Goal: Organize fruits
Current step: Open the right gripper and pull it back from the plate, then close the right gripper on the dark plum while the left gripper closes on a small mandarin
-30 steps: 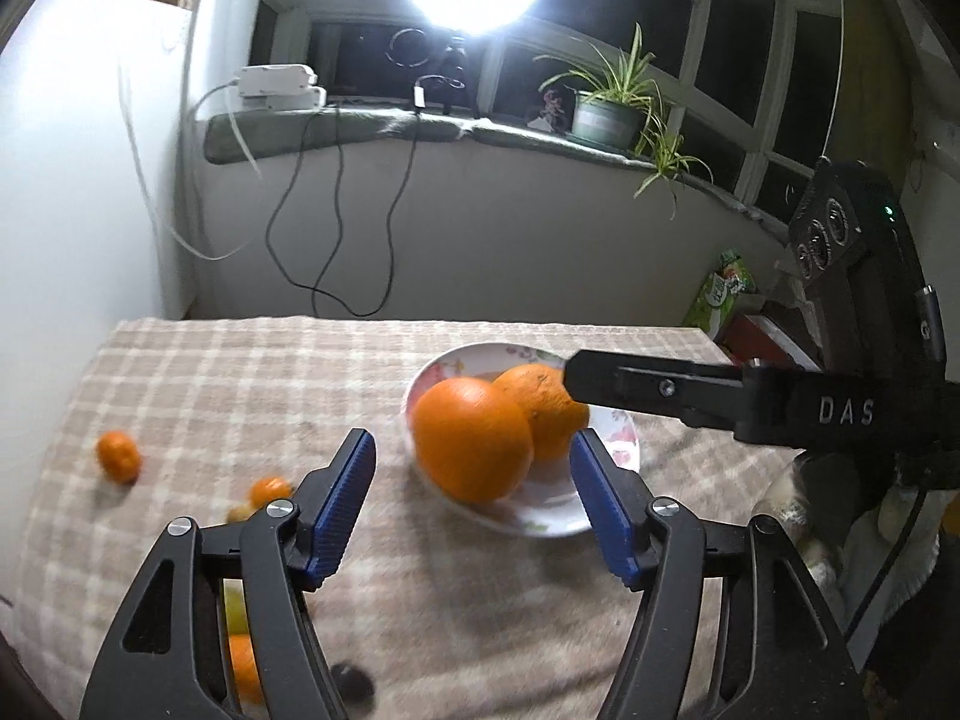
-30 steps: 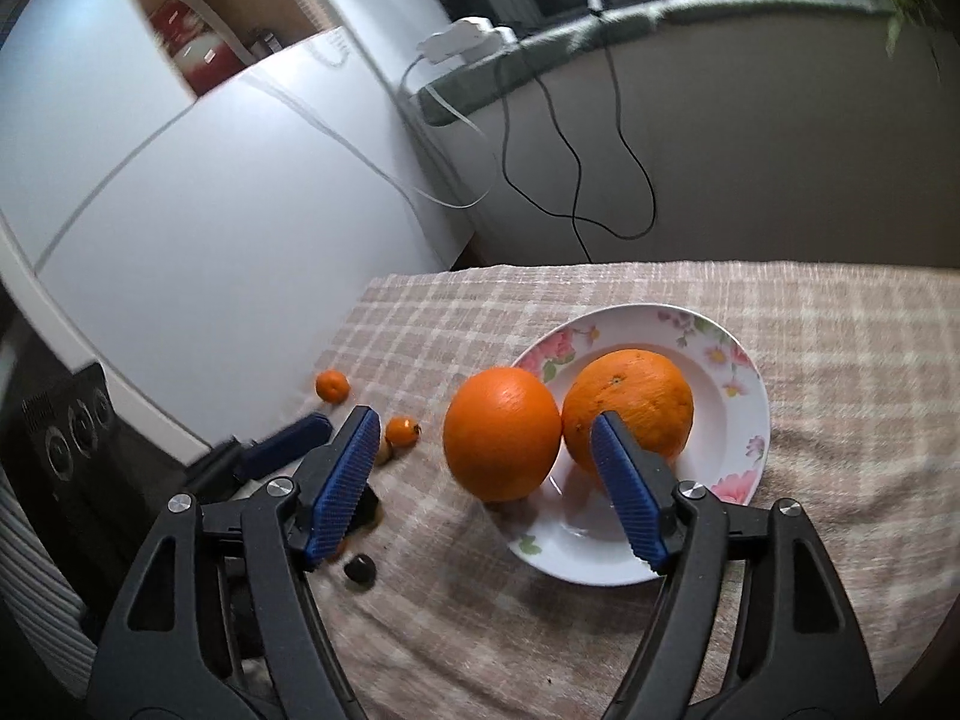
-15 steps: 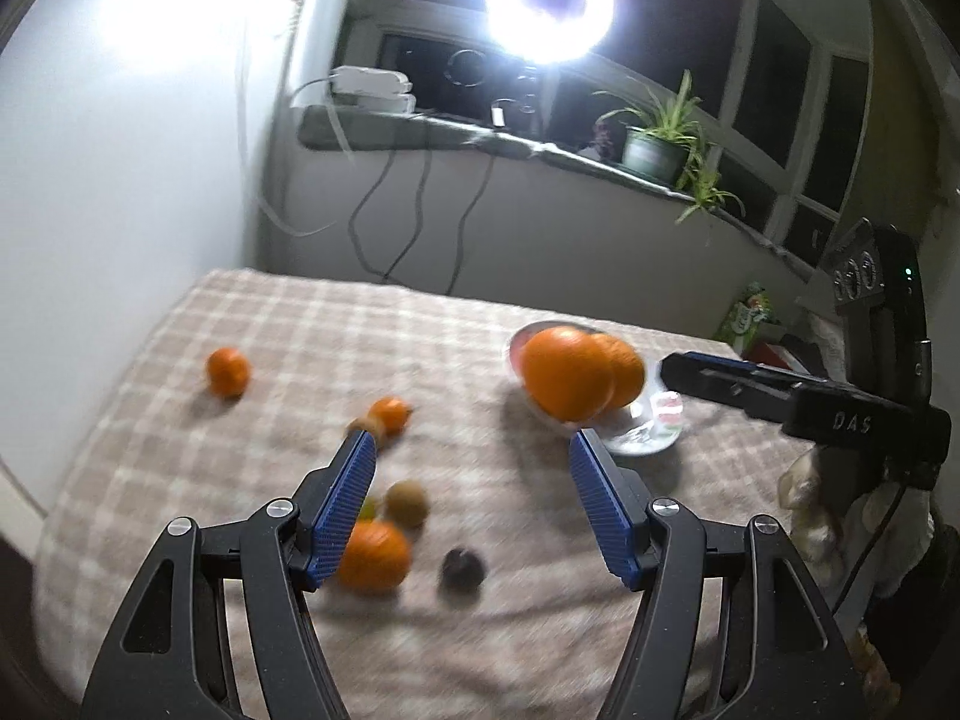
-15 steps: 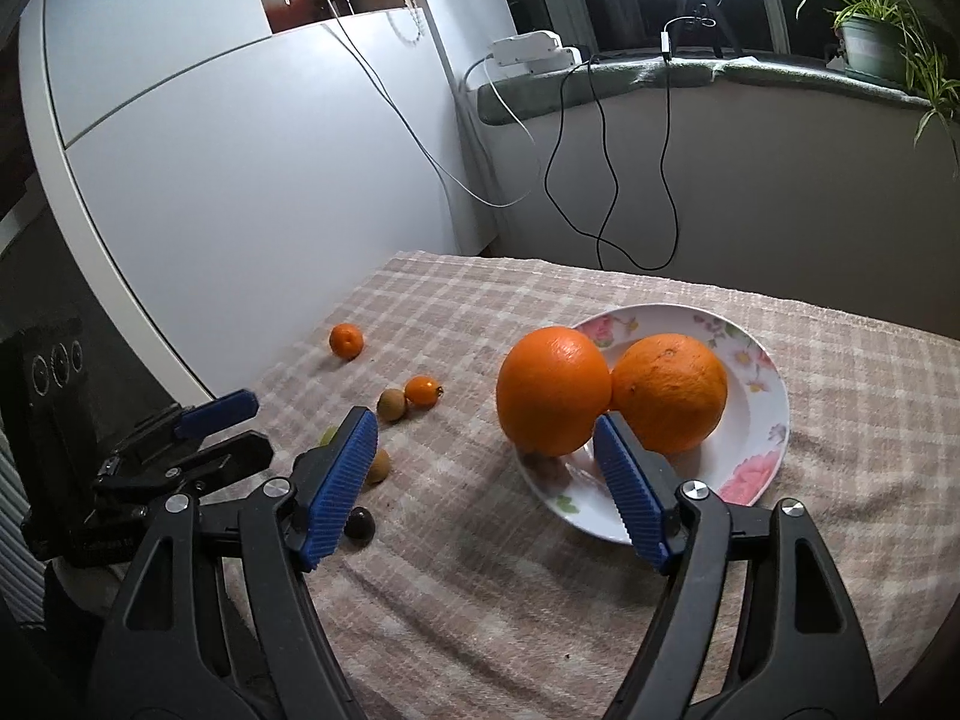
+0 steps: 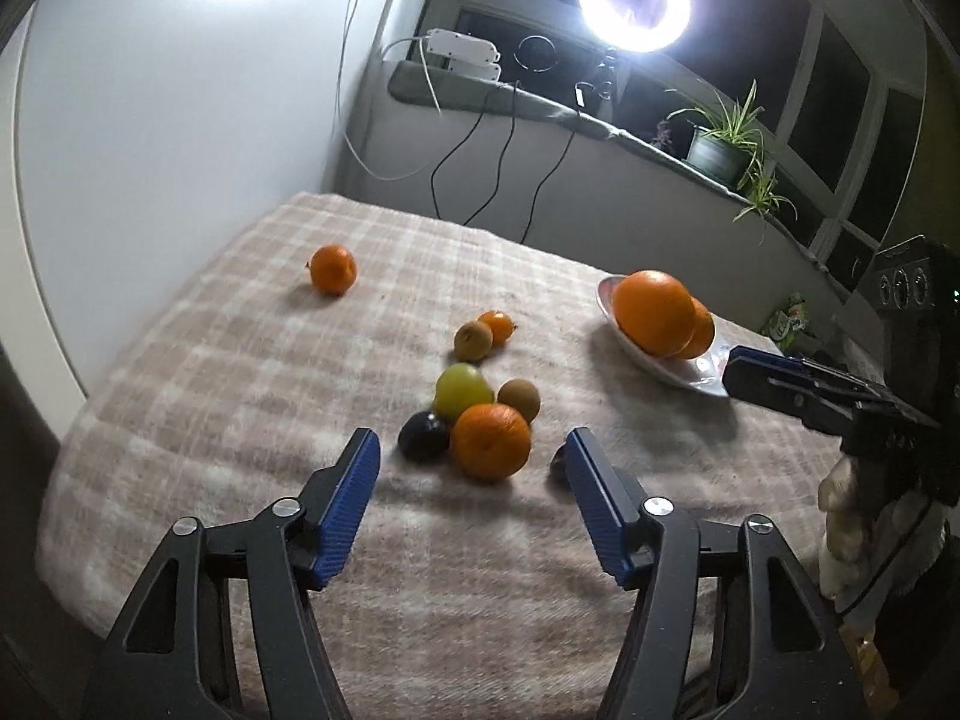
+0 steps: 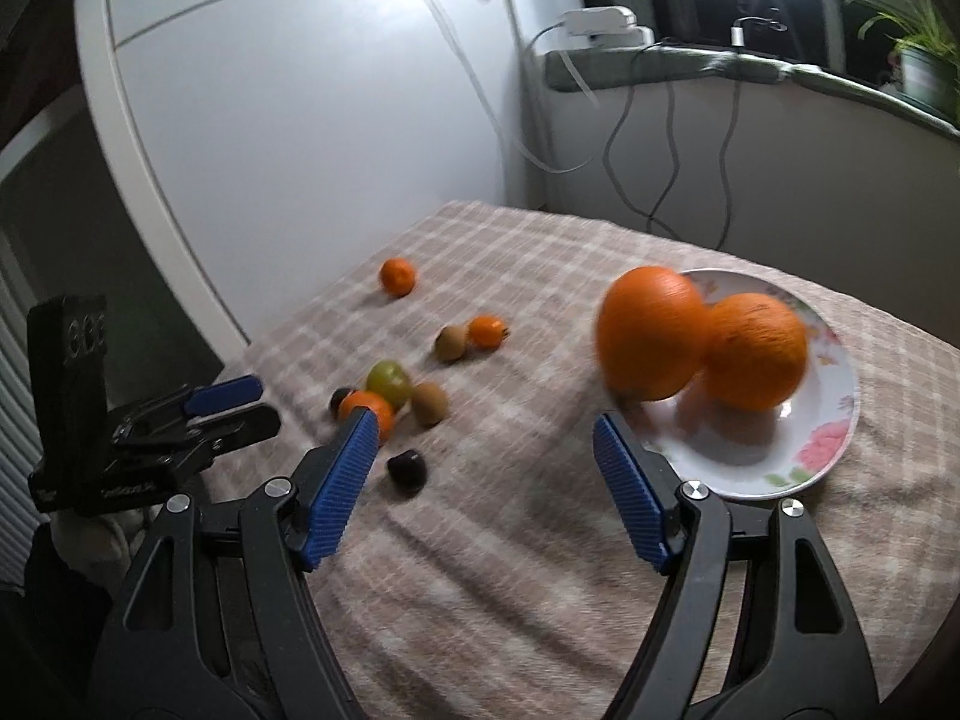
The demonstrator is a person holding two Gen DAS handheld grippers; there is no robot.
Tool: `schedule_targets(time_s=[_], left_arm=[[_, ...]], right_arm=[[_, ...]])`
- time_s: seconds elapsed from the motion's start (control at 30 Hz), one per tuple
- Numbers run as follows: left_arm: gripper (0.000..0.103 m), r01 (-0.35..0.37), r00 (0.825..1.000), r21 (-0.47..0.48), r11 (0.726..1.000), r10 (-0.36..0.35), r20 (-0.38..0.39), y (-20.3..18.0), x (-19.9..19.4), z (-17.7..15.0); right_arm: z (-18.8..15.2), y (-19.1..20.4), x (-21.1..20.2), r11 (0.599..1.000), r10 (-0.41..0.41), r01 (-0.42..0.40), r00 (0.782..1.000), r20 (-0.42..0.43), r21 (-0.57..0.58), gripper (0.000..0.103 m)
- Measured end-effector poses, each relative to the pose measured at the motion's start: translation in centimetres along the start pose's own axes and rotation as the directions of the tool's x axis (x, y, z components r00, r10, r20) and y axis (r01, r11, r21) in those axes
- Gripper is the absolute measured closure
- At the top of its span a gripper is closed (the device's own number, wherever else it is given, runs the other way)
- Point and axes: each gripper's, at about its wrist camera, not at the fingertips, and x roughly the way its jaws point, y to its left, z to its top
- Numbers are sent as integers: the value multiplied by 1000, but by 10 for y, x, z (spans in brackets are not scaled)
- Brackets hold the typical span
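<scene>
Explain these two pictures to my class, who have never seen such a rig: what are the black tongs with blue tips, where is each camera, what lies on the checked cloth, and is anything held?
No robot here: a person holds a hand-operated two-finger gripper in each hand, each carrying a wide-angle camera that looks along its blue-padded fingers. One picture comes from the left gripper, the other from the right gripper; each view also catches the other gripper at its edge.

On the checked tablecloth a flowered plate carries two large oranges. Loose on the cloth lie a lone mandarin, a cluster with a medium orange, a green fruit, a dark plum, brownish kiwi-like fruits, and another small dark fruit.

Nothing is held. The left jaws are closing with nothing between them yet; the right jaws stand open.
</scene>
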Motion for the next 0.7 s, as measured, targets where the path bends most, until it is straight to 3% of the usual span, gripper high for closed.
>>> schedule_targets(time_s=[0.27,0.4,0.7], left_arm=[[65,19,999,-22,1000,-19,-26,7,12,-6],[65,31,999,1,1000,-31,-27,2,13,-5],[65,35,998,49,998,-32,-58,-9,30,-3]], right_arm=[[-17,29,29,997,26,-32,996,-84,-74,47],[-23,35,46,995,36,-48,991,-129,-88,56],[-27,41,67,990,12,-35,985,-170,-134,59]])
